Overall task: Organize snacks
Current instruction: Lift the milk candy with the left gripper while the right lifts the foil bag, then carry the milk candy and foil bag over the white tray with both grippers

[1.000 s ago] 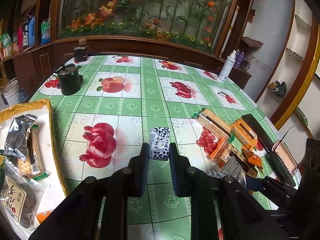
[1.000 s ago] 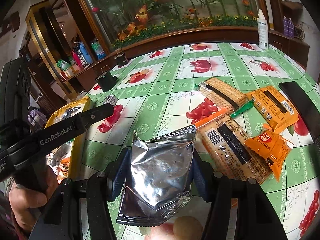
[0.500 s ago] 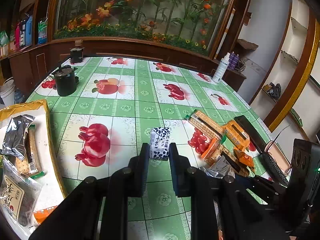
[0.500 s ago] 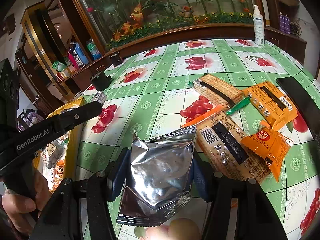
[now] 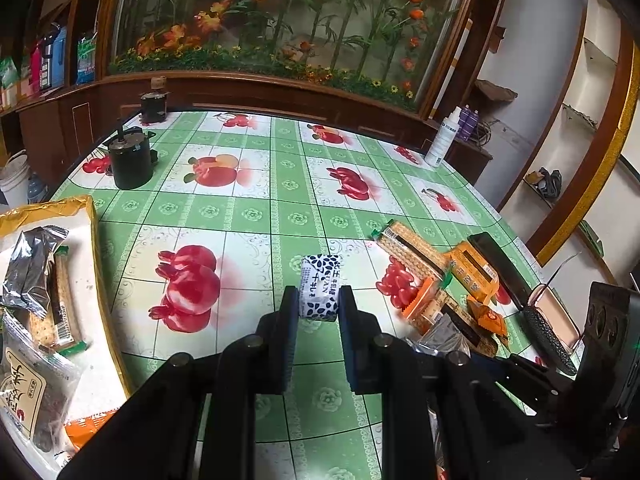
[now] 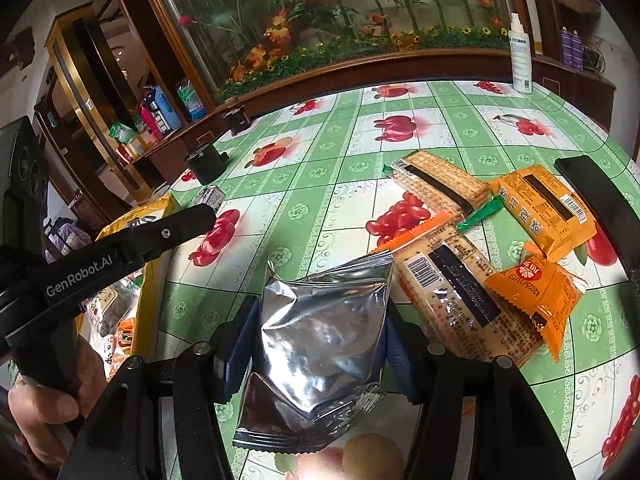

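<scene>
Gripping a small white packet printed with dark blue spots (image 5: 320,289), the left tool (image 5: 319,304) has both fingers pressed against the packet's sides, above the green-and-white checked tabletop with red fruit prints (image 5: 248,216). Left of this tool sits a yellow-rimmed white tray (image 5: 86,216) containing a silver foil wrapper (image 5: 30,260) and a cracker pack (image 5: 60,304). Ahead and to the right lies a long clear-wrapped cracker pack (image 5: 408,246), with an orange rectangular snack pack (image 5: 474,272) just beside it. A black cylindrical pot (image 5: 131,162) stands far ahead on the left.

In the right wrist view, the right tool (image 6: 320,344) is clamped on a crumpled silver foil pouch (image 6: 324,344), one finger on each side. Immediately right of the pouch lies a barcoded clear cracker pack with orange ends (image 6: 456,296), partly overlapped by a small orange sachet (image 6: 536,292). The left tool's black arm (image 6: 120,248) extends across the left side, held by the left hand (image 6: 48,400).
</scene>
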Tool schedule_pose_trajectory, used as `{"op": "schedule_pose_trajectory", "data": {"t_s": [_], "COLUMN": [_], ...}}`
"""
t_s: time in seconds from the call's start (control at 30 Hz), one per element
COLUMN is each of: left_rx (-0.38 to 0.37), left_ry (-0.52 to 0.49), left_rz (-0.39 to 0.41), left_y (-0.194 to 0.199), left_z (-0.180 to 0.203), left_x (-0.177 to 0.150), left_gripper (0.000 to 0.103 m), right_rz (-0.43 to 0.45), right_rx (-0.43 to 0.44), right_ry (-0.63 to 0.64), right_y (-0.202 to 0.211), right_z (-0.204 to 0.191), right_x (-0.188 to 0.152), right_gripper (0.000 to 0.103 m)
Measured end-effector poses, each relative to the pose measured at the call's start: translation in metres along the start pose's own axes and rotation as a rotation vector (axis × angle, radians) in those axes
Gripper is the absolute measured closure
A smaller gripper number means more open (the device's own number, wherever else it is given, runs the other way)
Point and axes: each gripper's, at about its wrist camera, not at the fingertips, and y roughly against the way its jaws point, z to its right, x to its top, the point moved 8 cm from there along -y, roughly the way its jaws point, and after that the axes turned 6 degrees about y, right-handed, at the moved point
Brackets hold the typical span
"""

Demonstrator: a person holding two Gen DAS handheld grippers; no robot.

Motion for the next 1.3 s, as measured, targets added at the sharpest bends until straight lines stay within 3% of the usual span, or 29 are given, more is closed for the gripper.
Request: {"op": "schedule_pose_trajectory", "data": {"t_s": [0.47,0.83,1.13,1.3], "left_rx": [-0.019,0.007,0.056,0.061], "left_ry": [0.074,0.096,0.143,0.176], "left_rz": [0.029,0.06,0.127,0.147], "left_y": [0.01,0.072,0.141,0.155], "left_z": [-0.006,-0.017,-0.066,-0.089], "left_x": [-0.003,-0.03,-0.05,-0.061], "left_gripper": [0.084,0.084,0.084,0.084], "right_rz": [-0.016,-0.008,-0.004,-0.014], "right_rx": [0.0,0.006,-0.025,-0.012], "right_ry": [-0.015,-0.014,0.018,0.003], "right_y": [-0.005,-0.001,-0.009,-0.011], "right_z": [0.002,0.003,-0.001,-0.014], "right_x": [-0.003,-0.002,-0.004,-0.007], "right_gripper": [0.04,0.04,0.04,0.04]}}
